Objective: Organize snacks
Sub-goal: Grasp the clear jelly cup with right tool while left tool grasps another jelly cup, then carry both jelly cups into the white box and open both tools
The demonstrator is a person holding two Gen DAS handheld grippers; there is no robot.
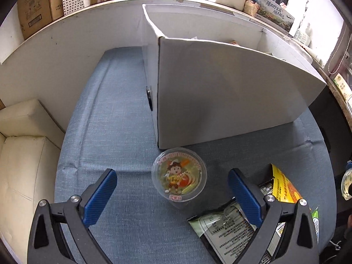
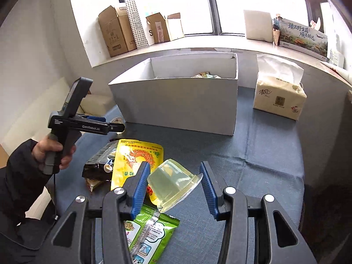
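Right gripper (image 2: 173, 181) grasps a jelly cup (image 2: 173, 186), tilted, rim toward the right finger, above the green packet (image 2: 151, 231). Left gripper (image 1: 172, 183) jaws wide apart, nothing held; a second jelly cup (image 1: 179, 175) stands upright between them on the blue cloth (image 1: 110, 121), just beside the white box (image 1: 220, 94). Yellow packet (image 2: 136, 160) lies nearby. Tissue pack (image 2: 278, 95) right of box. "GenRobot.AI" on the left gripper's body.

Your 2 wrist cameras each look forward and down along their own jaws, close over the table (image 1: 123, 118). Both face the white box (image 1: 220, 101) and window sill (image 2: 198, 44); the right view also catches your left gripper (image 2: 114, 125).
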